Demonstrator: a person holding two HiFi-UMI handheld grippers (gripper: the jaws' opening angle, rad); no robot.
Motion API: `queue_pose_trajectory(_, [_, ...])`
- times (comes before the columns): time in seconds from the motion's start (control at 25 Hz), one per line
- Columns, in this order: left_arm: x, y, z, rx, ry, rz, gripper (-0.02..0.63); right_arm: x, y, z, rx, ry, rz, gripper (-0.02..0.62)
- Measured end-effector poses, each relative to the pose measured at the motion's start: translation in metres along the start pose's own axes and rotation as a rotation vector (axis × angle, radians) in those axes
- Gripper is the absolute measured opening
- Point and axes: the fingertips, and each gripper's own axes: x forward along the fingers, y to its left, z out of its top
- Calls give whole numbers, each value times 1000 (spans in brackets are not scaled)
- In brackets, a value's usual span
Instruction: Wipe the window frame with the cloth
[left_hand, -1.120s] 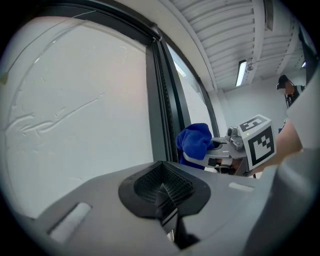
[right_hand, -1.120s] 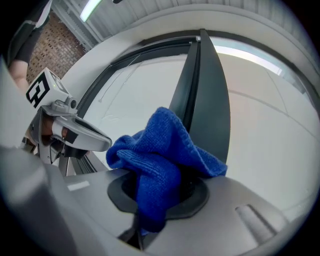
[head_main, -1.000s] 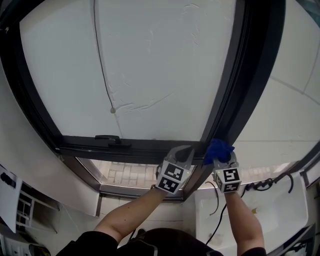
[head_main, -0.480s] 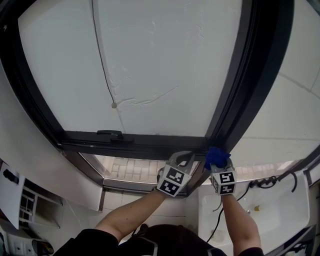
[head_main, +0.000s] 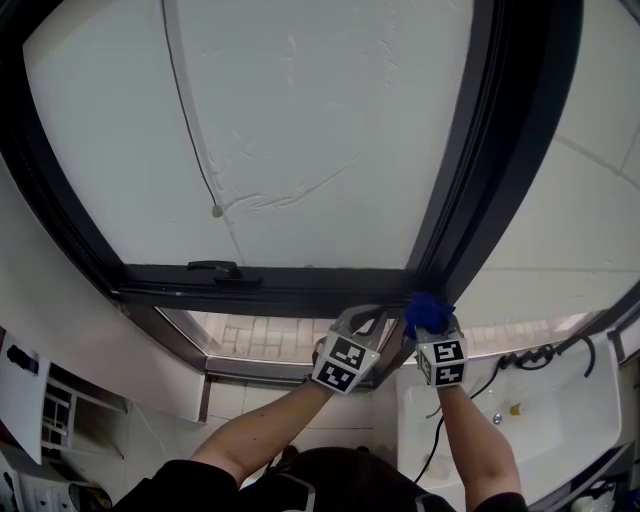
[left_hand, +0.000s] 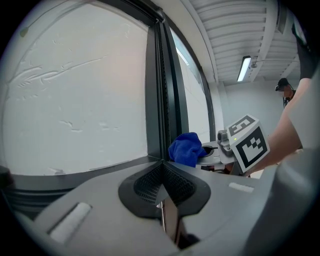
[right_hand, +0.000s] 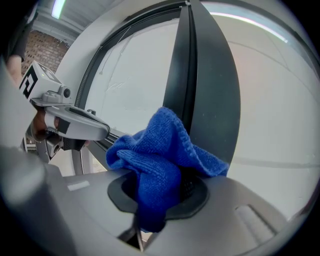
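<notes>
While both arms (head_main: 472, 440) stretch forward, right tongs (head_main: 432, 325) clamp cloth (head_main: 427, 308) at window frame (head_main: 270, 285).

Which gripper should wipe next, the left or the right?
Probably the right gripper: it is shut on the blue cloth, right beside the dark window frame. The left gripper is shut with nothing between its jaws.
</notes>
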Motion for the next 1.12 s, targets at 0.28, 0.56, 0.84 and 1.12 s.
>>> queue_pose_trajectory(0.28, [-19, -3, 3, -19, 2, 12, -8, -23, 9, -1, 32, -1, -26, 78])
queue_pose_trajectory(0.56, [-40, -6, -3, -65, -21, 24, -8, -60, 23, -11, 96, -13, -37, 78])
queue_pose_trajectory(0.84, [-44, -5, -6, -83, -22, 55, -8, -63, 25, -10, 107, -30, -25, 78])
queue_pose_trajectory(1.12, [-38, -4, -7, -82, -16, 90, -8, -44, 20, -9, 109, -32, 19, 78])
